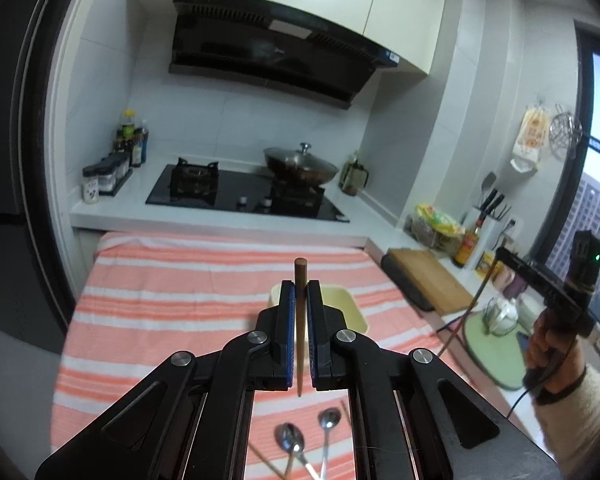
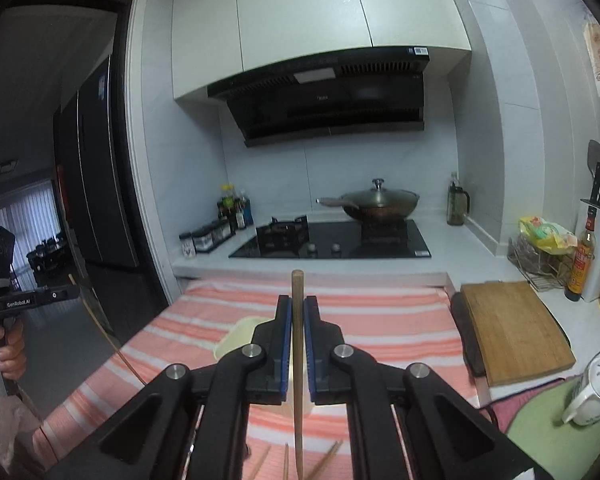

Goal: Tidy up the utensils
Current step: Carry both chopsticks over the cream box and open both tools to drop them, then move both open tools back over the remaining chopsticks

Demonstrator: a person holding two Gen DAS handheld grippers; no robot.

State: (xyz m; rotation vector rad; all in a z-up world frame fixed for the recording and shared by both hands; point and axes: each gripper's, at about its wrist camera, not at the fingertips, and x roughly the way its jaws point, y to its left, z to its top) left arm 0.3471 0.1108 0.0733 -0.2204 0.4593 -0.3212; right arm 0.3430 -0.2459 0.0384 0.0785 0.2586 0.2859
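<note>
My left gripper [image 1: 299, 286] is shut on a dark brown chopstick [image 1: 300, 320] that stands upright between its blue pads, above a cream container [image 1: 342, 304] on the striped cloth. My right gripper [image 2: 297, 302] is shut on a lighter wooden chopstick [image 2: 298, 360], also upright, with the cream container [image 2: 240, 338] just behind and left of it. Two metal spoons [image 1: 290, 436] [image 1: 329, 420] and loose chopsticks lie on the cloth below the left gripper. More loose chopsticks [image 2: 286, 462] lie below the right gripper. The right gripper also shows in the left wrist view [image 1: 500, 254].
An orange and white striped cloth [image 1: 172, 300] covers the table. A wooden cutting board [image 2: 512, 328] lies at the right. A white teapot [image 2: 592, 392] sits on a green mat. The stove with a lidded wok [image 2: 380, 202] stands behind. A knife block and bottles are at the far right.
</note>
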